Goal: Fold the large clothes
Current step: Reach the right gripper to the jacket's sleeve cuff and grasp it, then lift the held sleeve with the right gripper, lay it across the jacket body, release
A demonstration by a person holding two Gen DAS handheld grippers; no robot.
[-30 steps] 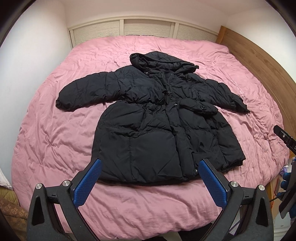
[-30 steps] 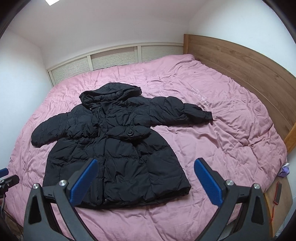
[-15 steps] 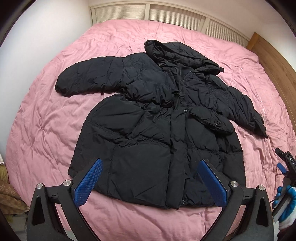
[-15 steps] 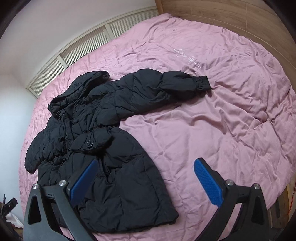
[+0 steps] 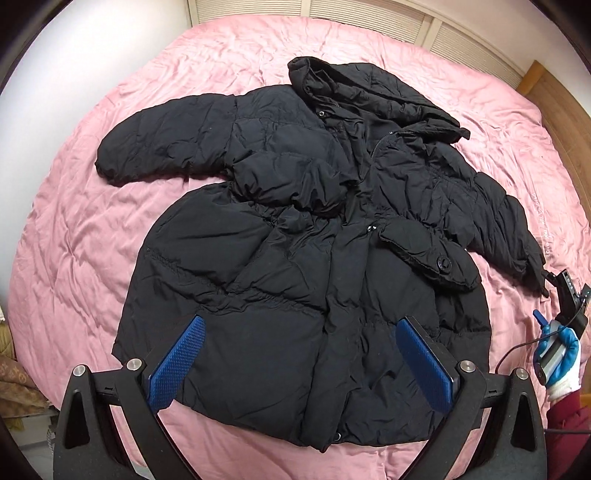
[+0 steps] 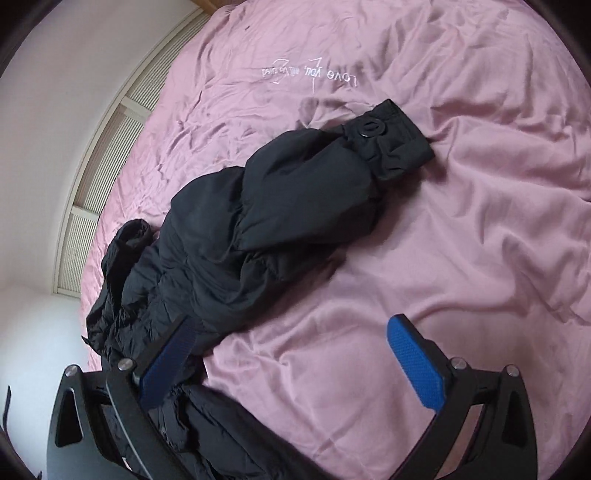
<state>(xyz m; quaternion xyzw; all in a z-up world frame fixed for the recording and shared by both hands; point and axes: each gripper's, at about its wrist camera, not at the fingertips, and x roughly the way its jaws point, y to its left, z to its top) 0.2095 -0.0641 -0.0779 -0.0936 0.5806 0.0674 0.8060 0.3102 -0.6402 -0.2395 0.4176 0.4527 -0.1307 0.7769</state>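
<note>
Both cameras have closed in on the black puffer coat (image 5: pixel 314 240) since the earlier frames — it now fills most of the left wrist view, and the right wrist view has swung onto one sleeve. Coat lies front-up, spread flat on the pink duvet (image 5: pixel 74 229) of the bed, hood toward the slatted panel (image 5: pixel 369 14) at the far edge. Left sleeve (image 5: pixel 159 147) stretched out to the side. Left gripper (image 5: pixel 303 365): fingers spread wide, holding nothing, hovering over the lower hem. Right sleeve (image 6: pixel 295 199) runs out to a buttoned cuff (image 6: pixel 388 140) just below embroidered script (image 6: pixel 310 74) on the duvet. Right gripper (image 6: pixel 291 369): fingers wide apart, empty — left finger over the coat, right finger over bare duvet.
</note>
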